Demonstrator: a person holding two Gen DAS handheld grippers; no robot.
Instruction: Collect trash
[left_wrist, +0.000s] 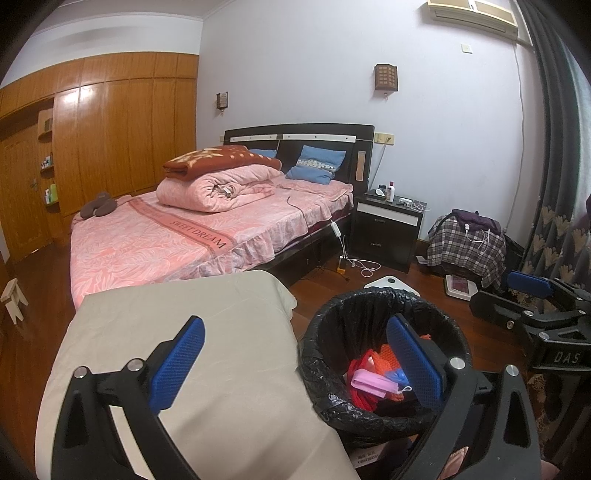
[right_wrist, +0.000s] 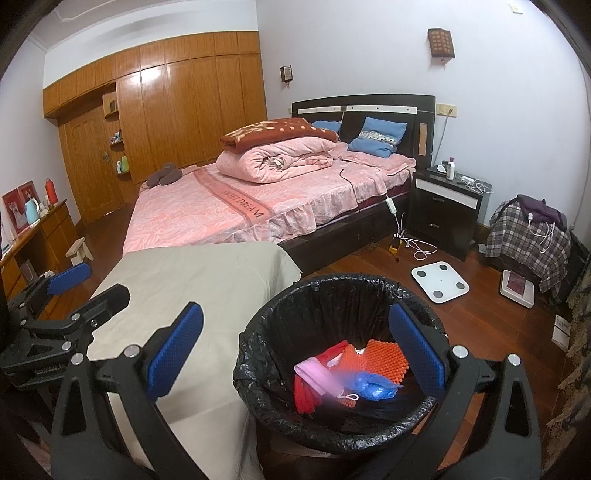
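Observation:
A bin lined with a black bag stands on the floor beside a table draped in beige cloth. Inside lie a pink packet, orange foam mesh, a blue plastic bag and red material. My left gripper is open and empty, spanning the table edge and the bin's left side. It also shows at the left in the right wrist view. My right gripper hangs open and empty over the bin, and appears at the right in the left wrist view.
A pink-covered bed with folded quilts lies beyond the table. A black nightstand, floor cables, a white scale and a plaid-covered chair sit to the right. A small stool and a wooden desk are at the left.

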